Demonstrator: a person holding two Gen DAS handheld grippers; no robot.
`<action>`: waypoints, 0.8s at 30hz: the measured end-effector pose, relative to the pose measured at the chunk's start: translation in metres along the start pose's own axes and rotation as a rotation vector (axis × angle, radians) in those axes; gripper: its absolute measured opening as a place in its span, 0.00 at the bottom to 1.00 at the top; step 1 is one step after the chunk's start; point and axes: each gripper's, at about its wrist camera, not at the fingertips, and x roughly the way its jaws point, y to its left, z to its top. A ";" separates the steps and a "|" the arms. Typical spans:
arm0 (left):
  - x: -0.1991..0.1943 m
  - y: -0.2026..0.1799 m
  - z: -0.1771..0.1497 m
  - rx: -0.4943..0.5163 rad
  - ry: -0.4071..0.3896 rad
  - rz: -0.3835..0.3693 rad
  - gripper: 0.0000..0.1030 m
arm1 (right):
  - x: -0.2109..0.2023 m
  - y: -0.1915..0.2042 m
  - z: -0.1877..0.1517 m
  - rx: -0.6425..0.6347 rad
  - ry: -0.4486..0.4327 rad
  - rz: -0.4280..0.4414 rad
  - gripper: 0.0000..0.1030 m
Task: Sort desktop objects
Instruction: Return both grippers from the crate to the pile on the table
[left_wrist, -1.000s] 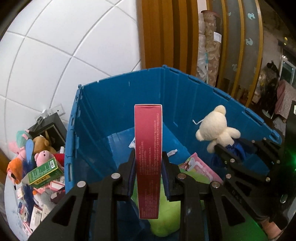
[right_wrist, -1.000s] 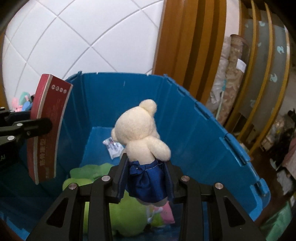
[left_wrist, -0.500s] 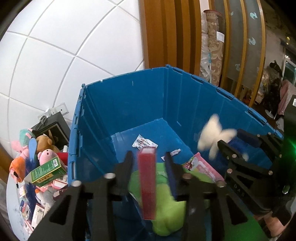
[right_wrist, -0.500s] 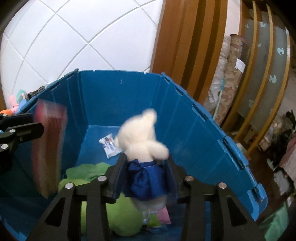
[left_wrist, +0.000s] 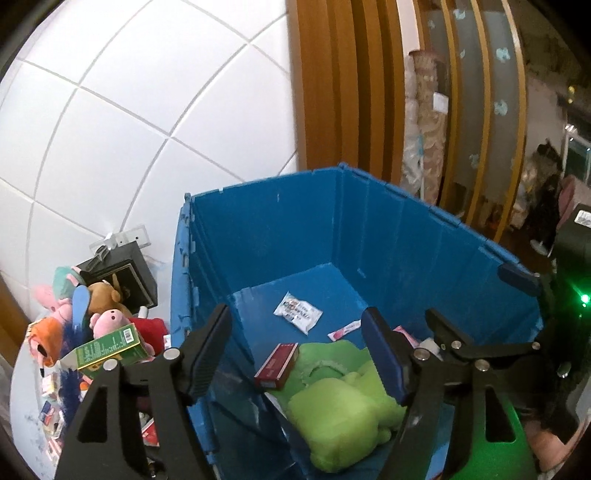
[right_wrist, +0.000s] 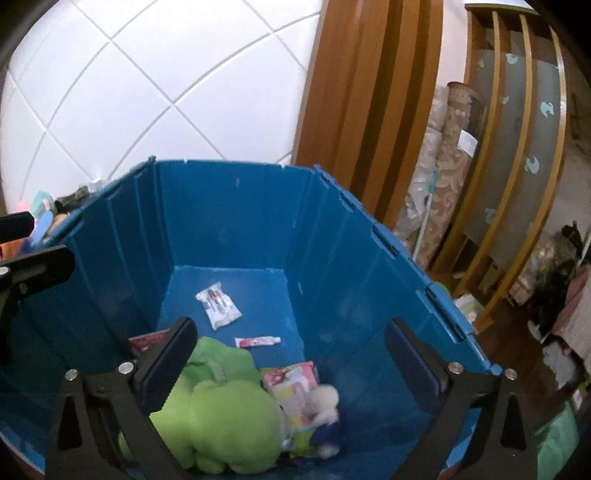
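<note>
Both the left gripper (left_wrist: 295, 347) and right gripper (right_wrist: 291, 354) hang spread apart and empty above the blue crate (right_wrist: 236, 225). Inside the crate, the red box (left_wrist: 277, 361) leans on the green plush (right_wrist: 218, 410), and the white bear (right_wrist: 325, 406) lies beside that plush.

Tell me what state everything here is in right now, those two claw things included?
left gripper: open, empty, above the bin.
right gripper: open, empty, above the bin.
blue bin: lidless, partly filled.
red box: lying flat in the bin against the green plush.
white bear: lying in the bin beside the green plush.
green plush: slumped on the bin floor.
white packet: flat on the bin floor.
green box: outside the bin, atop the toy pile.
</note>
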 end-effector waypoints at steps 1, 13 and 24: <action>-0.004 0.003 -0.001 -0.003 -0.009 -0.005 0.69 | -0.003 0.001 0.001 0.005 -0.009 0.004 1.00; -0.065 0.081 -0.033 -0.135 -0.135 0.153 0.69 | -0.064 0.050 0.013 0.056 -0.213 0.206 1.00; -0.102 0.193 -0.111 -0.204 -0.068 0.363 0.70 | -0.100 0.154 0.014 -0.043 -0.309 0.457 1.00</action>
